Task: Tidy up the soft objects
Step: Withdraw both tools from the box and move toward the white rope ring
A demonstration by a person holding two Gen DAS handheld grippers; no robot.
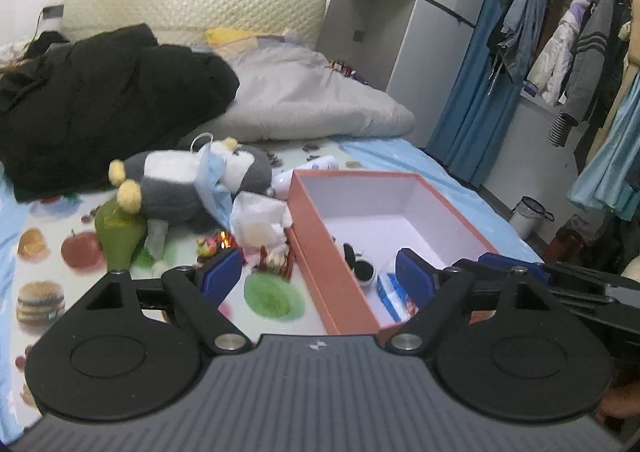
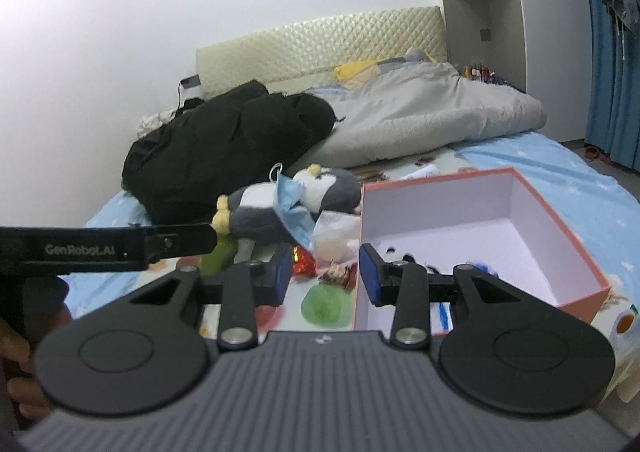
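Observation:
A grey and white plush penguin [image 1: 188, 182] with yellow feet lies on the bed, a blue face mask [image 1: 214, 188] draped over it. It also shows in the right wrist view [image 2: 288, 200]. Beside it lie a green pear-shaped soft toy [image 1: 118, 234], a crumpled clear bag [image 1: 258, 222] and small red wrapped items [image 1: 276, 260]. An open pink box [image 1: 332, 272] with a white inside holds a small black and white toy [image 1: 362, 270] and a blue packet [image 1: 394, 292]. My left gripper [image 1: 318, 278] is open over the box's near left wall. My right gripper [image 2: 324, 274] is open, empty, over the box's left edge [image 2: 360, 252].
A black coat [image 1: 100, 100] and a grey duvet [image 1: 316, 100] lie at the bed's head. Clothes hang on a rack [image 1: 580, 36] to the right, with a small bin [image 1: 530, 214] on the floor. The bed sheet [image 1: 48, 252] has fruit prints.

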